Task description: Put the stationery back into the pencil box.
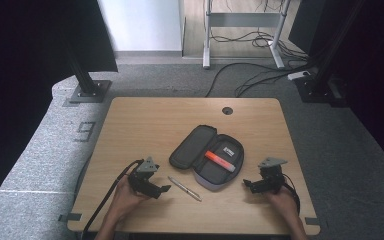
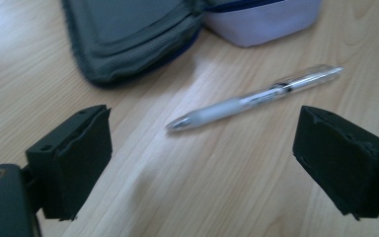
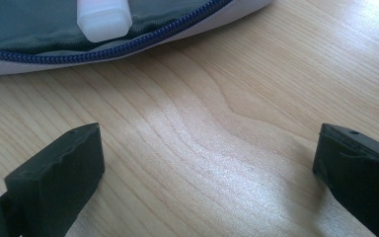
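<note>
An open grey pencil case [image 1: 206,156] lies in the middle of the wooden table [image 1: 145,115], with an orange highlighter [image 1: 219,160] resting in its right half. A clear silver pen [image 1: 184,188] lies on the wood just in front of the case. My left gripper [image 1: 163,190] stands open to the pen's left, nothing between its jaws. In the left gripper view, the pen [image 2: 256,96] lies beyond the open left gripper [image 2: 202,168], below the case [image 2: 128,34]. My right gripper [image 1: 247,185] is open, right of the case. The right gripper view shows bare wood at this gripper [image 3: 207,182] and the case's zipper edge [image 3: 143,37].
A round cable hole [image 1: 227,110] sits near the table's far edge. Black stand feet [image 1: 87,91] rest on the grey carpet behind the table's left and right corners. Cables [image 1: 250,75] trail over the floor beyond.
</note>
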Available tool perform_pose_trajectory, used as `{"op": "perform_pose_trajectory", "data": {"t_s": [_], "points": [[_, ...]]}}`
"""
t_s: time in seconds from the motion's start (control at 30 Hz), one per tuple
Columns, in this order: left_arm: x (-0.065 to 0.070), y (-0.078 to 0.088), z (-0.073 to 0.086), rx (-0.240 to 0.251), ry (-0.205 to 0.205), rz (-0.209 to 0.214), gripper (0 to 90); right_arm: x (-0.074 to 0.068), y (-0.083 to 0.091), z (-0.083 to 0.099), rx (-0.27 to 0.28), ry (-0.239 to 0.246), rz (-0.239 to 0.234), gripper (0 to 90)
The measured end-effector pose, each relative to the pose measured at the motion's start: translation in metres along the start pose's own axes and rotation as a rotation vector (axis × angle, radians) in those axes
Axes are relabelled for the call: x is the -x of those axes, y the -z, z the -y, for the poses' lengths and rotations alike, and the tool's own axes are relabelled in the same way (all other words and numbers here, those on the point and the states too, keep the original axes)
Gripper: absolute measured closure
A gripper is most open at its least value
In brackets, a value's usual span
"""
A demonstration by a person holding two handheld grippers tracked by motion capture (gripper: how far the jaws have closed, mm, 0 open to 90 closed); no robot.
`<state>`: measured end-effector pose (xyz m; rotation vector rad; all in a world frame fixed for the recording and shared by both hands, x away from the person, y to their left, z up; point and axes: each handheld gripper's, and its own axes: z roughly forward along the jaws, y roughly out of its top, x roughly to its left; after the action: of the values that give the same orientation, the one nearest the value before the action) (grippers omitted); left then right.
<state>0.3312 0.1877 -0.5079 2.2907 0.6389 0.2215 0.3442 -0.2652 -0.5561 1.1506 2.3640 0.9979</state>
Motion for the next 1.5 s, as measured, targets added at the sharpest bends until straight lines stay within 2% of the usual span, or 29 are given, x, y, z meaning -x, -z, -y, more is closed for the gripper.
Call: {"op": "perform_pose_trajectory", "data": {"t_s": [0.03,0.2,0.23,0.43,0.53,0.57,0.9,1.2,1.3,1.43,1.5], "points": [[0.005,-0.002,-0.005,-0.002,-0.027,0.006,9.8,0.000,0.000,0.000,0.001,0.000,0.001,0.0],[0.009,-0.008,-0.013,-0.007,-0.058,0.028,13.9,0.000,0.000,0.000,0.000,0.000,0.000,0.0],[0.012,-0.012,-0.016,-0.009,-0.081,0.040,14.2,0.000,0.000,0.000,0.000,0.000,0.000,0.0],[0.018,-0.026,-0.024,-0.035,-0.115,0.066,16.7,0.000,0.000,0.000,0.001,0.000,0.001,0.0],[0.019,-0.030,-0.025,-0.029,-0.120,0.079,19.1,0.000,0.000,0.000,0.000,0.000,0.000,0.0],[0.018,-0.034,-0.024,-0.026,-0.117,0.096,20.4,0.000,0.000,0.000,0.000,-0.001,0.000,0.0],[0.016,-0.052,-0.022,-0.047,-0.138,0.144,28.6,0.000,0.000,0.000,0.001,-0.001,0.001,0.0],[0.017,-0.064,-0.020,-0.068,-0.165,0.152,32.3,0.000,0.000,0.000,0.001,-0.001,0.001,0.0],[0.016,-0.062,-0.019,-0.065,-0.166,0.149,41.2,0.000,0.000,0.000,0.000,0.000,0.000,0.0],[0.017,-0.061,-0.019,-0.070,-0.176,0.138,45.1,0.000,0.000,0.000,0.000,0.000,0.000,0.0],[0.018,-0.060,-0.019,-0.068,-0.177,0.145,51.2,0.000,0.000,0.000,0.000,0.000,0.000,0.0]]}}
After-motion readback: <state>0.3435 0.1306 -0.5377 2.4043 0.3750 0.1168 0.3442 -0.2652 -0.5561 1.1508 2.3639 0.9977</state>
